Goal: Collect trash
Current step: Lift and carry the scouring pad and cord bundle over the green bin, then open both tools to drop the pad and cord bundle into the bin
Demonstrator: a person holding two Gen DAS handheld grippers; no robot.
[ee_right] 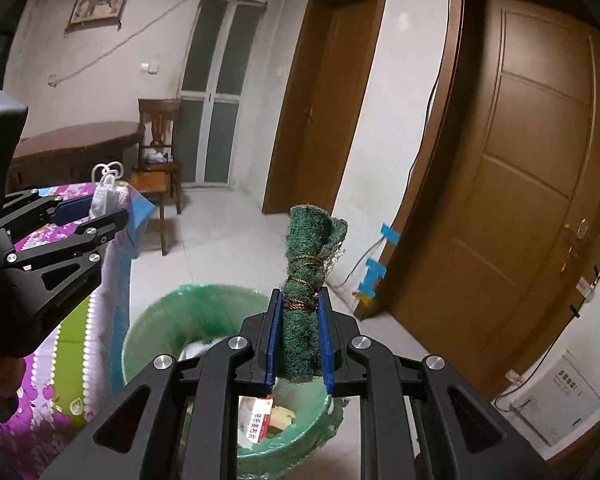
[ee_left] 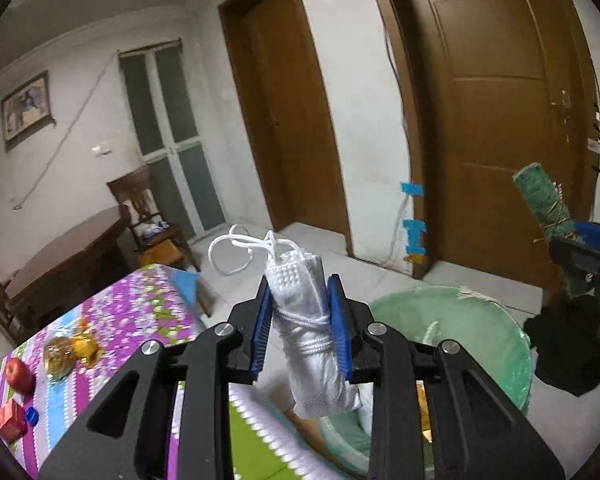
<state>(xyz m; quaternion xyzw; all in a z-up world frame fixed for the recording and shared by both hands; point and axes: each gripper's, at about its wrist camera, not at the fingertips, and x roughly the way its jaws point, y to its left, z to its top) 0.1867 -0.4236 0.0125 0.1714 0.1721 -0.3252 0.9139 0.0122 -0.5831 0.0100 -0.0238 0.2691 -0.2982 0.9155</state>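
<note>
My left gripper (ee_left: 300,300) is shut on a rolled white bag tied with white cord (ee_left: 312,320), held beside the rim of the green-lined trash bin (ee_left: 480,320). My right gripper (ee_right: 300,304) is shut on a rolled green scouring pad bound with brown wire (ee_right: 306,280), held over the bin (ee_right: 172,312), which holds paper and wrappers. The pad (ee_left: 540,204) and right gripper also show at the right of the left wrist view. The left gripper (ee_right: 92,210) with the white bag (ee_right: 106,196) shows at the left of the right wrist view.
A table with a flowered purple cloth (ee_left: 132,312) carries an apple (ee_left: 18,374), a wrapped snack (ee_left: 70,350), a red box (ee_left: 8,420) and a blue cap (ee_left: 32,415). Brown doors (ee_right: 532,160), a wooden chair (ee_right: 158,140) and a round wooden table (ee_right: 72,140) stand behind.
</note>
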